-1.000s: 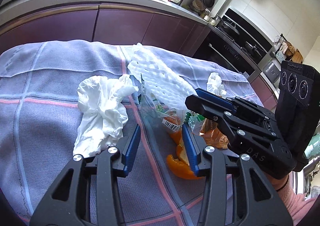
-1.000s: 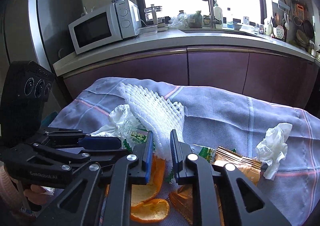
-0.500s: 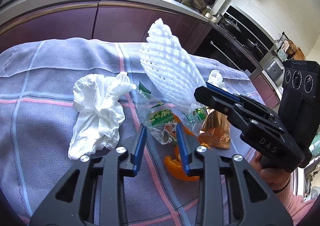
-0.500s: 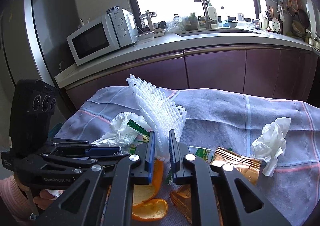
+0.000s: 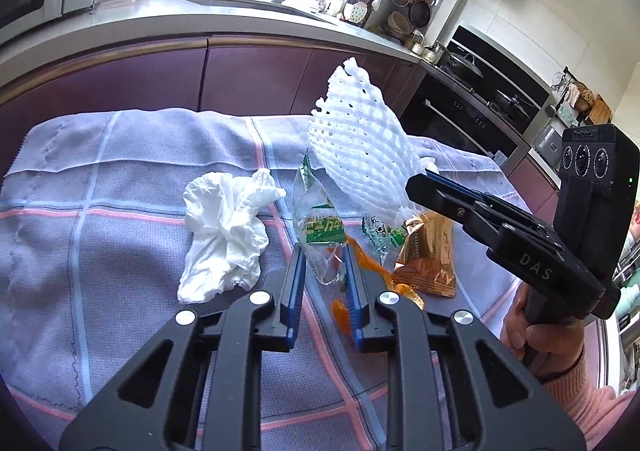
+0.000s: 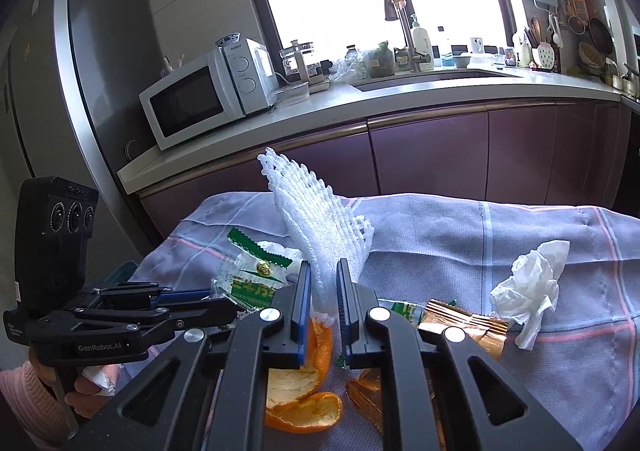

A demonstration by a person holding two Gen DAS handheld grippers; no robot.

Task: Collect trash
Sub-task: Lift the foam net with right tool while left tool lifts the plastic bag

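While right gripper (image 6: 322,293) clamps foam net (image 6: 324,227) and left gripper (image 5: 323,275) pinches clear wrapper (image 5: 318,223), lift both slowly, clear of peel (image 6: 304,407).

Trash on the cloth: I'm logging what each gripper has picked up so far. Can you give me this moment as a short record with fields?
surface: checked cloth over a table
left gripper: shut on clear green-printed wrapper, lifted
right gripper: shut on white foam net, held upright
on the cloth: large crumpled tissue, small crumpled tissue, orange peel, gold wrapper
bin: none in view
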